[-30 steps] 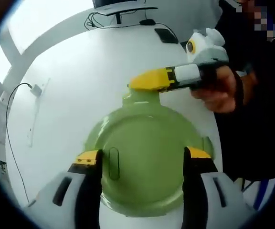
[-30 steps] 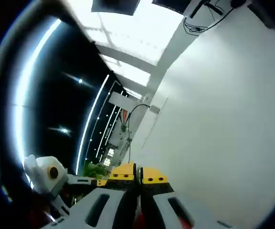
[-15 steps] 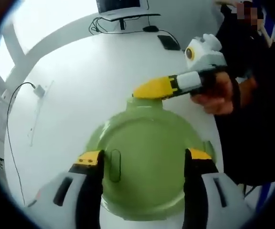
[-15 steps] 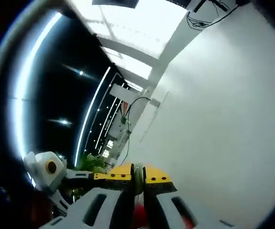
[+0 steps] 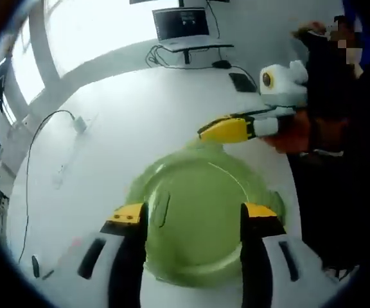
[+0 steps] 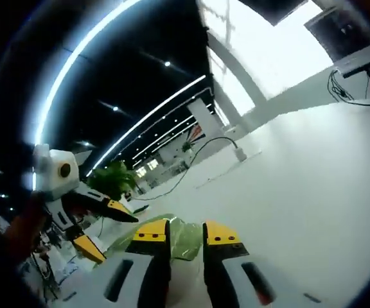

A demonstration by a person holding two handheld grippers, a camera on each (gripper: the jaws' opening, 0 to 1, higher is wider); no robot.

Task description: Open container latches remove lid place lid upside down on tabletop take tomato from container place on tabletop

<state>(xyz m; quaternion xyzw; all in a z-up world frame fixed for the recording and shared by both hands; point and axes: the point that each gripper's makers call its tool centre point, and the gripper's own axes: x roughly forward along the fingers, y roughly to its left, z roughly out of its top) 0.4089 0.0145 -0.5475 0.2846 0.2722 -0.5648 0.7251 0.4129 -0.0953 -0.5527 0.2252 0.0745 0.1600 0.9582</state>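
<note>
The green lid lies squarely between the left gripper's spread, released jaws; the right gripper, jaws nearly clenched on nothing, hovers at its far rim.

Left tongs wide open, two yellow-tipped jaws far apart, pointing forward and down. Right tongs with jaws nearly together, just a thin gap between the yellow tips. Seen from the left tongs, right tongs out ahead and to the right, held in a hand in a dark sleeve.
</note>
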